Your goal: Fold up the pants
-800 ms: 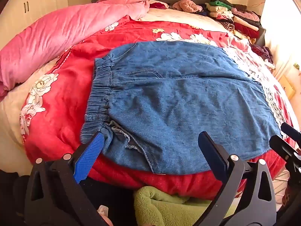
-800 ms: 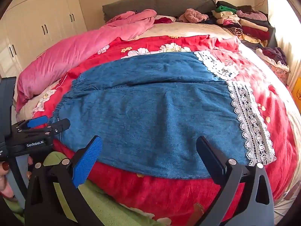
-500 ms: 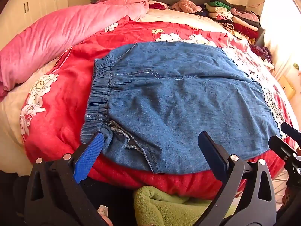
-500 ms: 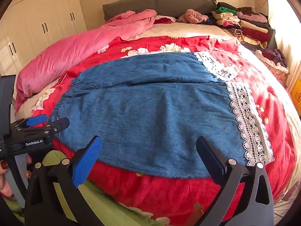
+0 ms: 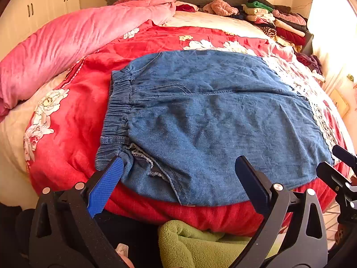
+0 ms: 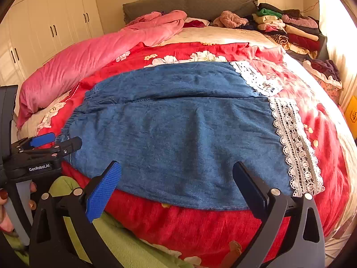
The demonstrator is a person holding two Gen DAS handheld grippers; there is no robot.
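Lying flat on the red blanket [image 5: 67, 134], the pants [image 5: 212, 120] spread ahead of both grippers, waistband [image 5: 116, 116] toward the left one, lace hems [image 6: 294, 143] ahead-right of the right one. This layout presumably exposes the near long edge for a lengthwise fold. The left gripper [image 5: 178, 174] hovers with jaws spread over the near waist corner, gripping nothing. The right gripper [image 6: 176, 178] hovers, jaws spread and empty, over the near leg edge. A pink quilt [image 5: 67, 44] lies beyond-left; a clothes pile [image 6: 290, 26] sits far ahead-right.
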